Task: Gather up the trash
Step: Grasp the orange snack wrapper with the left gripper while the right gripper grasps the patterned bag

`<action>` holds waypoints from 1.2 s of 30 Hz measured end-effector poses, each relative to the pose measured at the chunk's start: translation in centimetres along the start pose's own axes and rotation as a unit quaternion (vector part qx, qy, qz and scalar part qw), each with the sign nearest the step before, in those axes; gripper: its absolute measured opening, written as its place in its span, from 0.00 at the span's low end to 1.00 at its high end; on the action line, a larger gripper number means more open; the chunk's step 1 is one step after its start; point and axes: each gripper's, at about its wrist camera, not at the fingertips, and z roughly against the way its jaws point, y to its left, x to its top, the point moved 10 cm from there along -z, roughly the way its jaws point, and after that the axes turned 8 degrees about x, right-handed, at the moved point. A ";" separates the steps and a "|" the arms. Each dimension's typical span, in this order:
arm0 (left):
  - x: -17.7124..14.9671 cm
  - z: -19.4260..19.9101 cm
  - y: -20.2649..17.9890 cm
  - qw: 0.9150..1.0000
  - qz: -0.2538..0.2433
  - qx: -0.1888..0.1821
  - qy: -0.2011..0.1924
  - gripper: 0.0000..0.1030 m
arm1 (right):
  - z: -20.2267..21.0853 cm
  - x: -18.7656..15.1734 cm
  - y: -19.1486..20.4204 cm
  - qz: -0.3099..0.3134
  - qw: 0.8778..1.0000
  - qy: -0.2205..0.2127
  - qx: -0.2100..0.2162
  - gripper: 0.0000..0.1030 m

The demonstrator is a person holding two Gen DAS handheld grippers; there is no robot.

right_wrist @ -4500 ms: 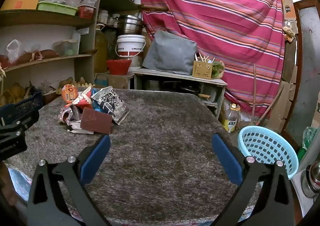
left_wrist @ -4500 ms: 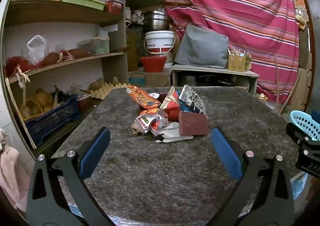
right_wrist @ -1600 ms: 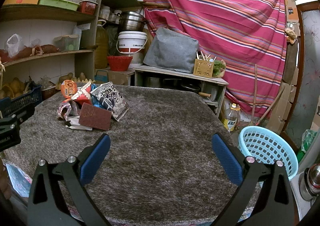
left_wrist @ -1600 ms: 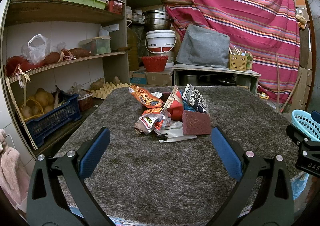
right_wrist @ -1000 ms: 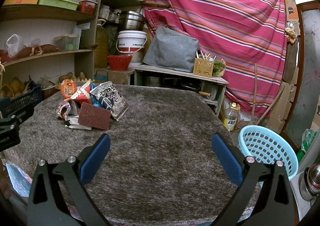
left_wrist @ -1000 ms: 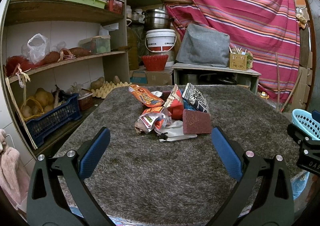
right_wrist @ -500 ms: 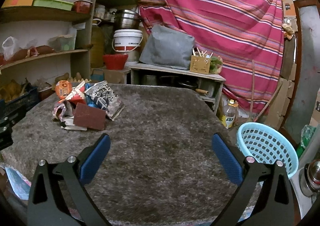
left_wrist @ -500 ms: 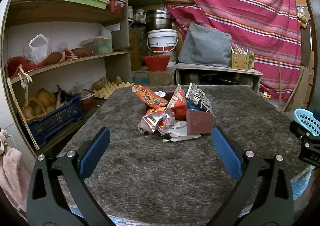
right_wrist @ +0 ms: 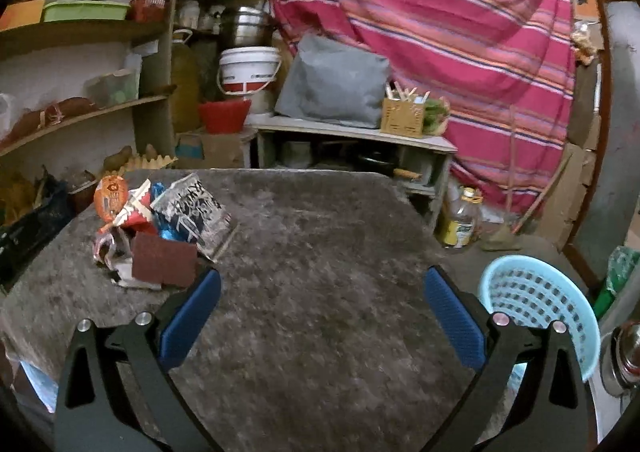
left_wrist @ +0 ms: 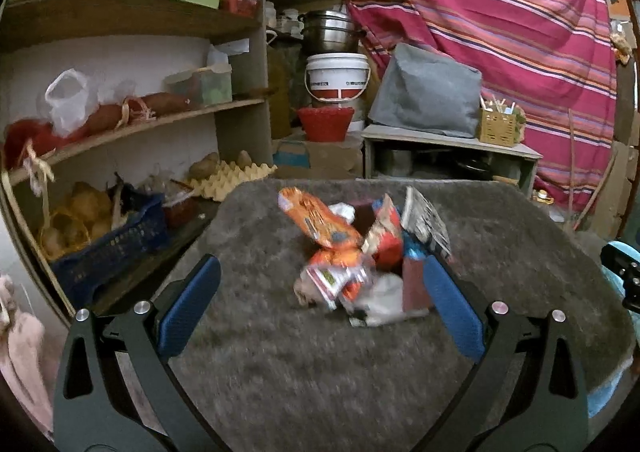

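Observation:
A pile of trash (left_wrist: pixel 360 256) lies on the grey shaggy table top (left_wrist: pixel 280 372): an orange snack wrapper (left_wrist: pixel 316 224), a red packet (left_wrist: pixel 386 240), a black-and-white packet (left_wrist: pixel 426 224), a maroon pad (left_wrist: pixel 414 288) and white paper (left_wrist: pixel 380 300). My left gripper (left_wrist: pixel 320 308) is open and empty, close in front of the pile. In the right wrist view the pile (right_wrist: pixel 160 236) lies at the left. My right gripper (right_wrist: pixel 322 316) is open and empty over bare table. A light blue basket (right_wrist: pixel 536 304) stands off the table's right edge.
Wooden shelves (left_wrist: pixel 120 120) with produce, bags and a blue crate (left_wrist: pixel 116 248) line the left. A low cabinet (left_wrist: pixel 448 156) with a grey bag, a white bucket (left_wrist: pixel 338 76) and a red bowl stand behind the table. A striped curtain (right_wrist: pixel 440 24) hangs behind. A bottle (right_wrist: pixel 460 220) stands on the floor.
Both grippers have moved forward towards the table. The trash pile now lies nearer the left gripper's fingers, and the view is blurred by motion. Both grippers stay open.

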 end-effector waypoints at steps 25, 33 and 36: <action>0.5 -17.6 -0.7 0.994 -0.012 -0.033 0.102 0.77 | -13.8 1.4 1.1 0.007 0.997 0.065 -0.028 0.96; -0.6 -19.0 -1.7 0.990 -0.028 -0.060 0.123 0.04 | -14.6 1.4 3.5 0.022 0.997 0.069 -0.015 0.96; 0.1 -18.2 -0.8 0.993 -0.024 -0.055 0.105 0.00 | -14.8 1.4 5.0 0.026 0.997 0.071 -0.002 0.96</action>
